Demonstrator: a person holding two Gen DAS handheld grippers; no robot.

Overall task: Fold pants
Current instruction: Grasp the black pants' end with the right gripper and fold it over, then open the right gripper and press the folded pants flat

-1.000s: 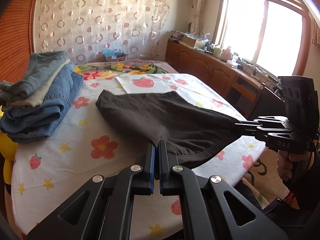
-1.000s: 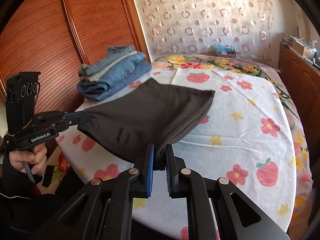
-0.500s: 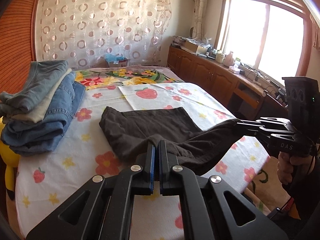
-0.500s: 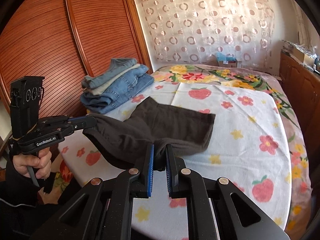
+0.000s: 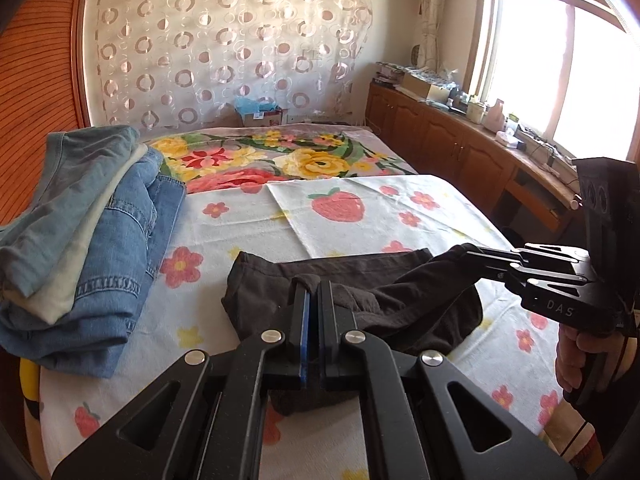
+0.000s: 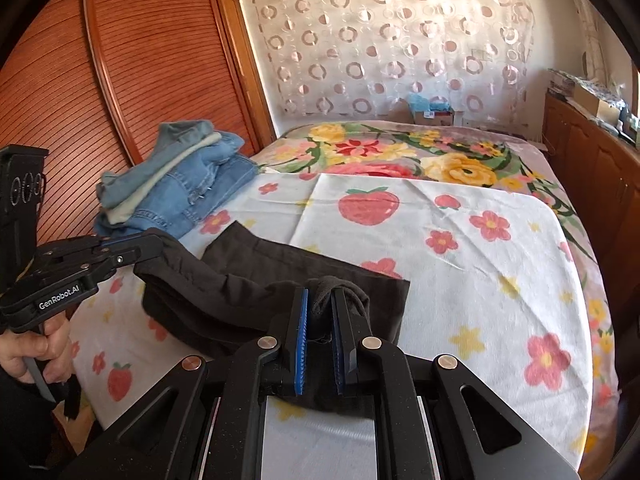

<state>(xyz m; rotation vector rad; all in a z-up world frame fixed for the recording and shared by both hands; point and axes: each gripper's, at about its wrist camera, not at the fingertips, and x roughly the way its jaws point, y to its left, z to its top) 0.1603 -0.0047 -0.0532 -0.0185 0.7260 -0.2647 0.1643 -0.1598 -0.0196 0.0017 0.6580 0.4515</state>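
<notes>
The left gripper (image 5: 312, 292) and right gripper (image 6: 320, 300), 2 in all, each clamp an edge of 1 pair of dark pants (image 6: 256, 280), half-folded on the flowered bed (image 6: 460, 248) beside 1 jeans stack (image 5: 80, 240).

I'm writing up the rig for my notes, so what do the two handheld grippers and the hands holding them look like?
Both grippers are matte black with angular linkage arms, triangular cut-outs and silver rivets. The left gripper has blue pads on its fingers; seen from the other camera its side reads GenRobot.AI. The right gripper has the same blue pads and shows DAS lettering. A bare hand in a dark sleeve grips the left handle.
</notes>
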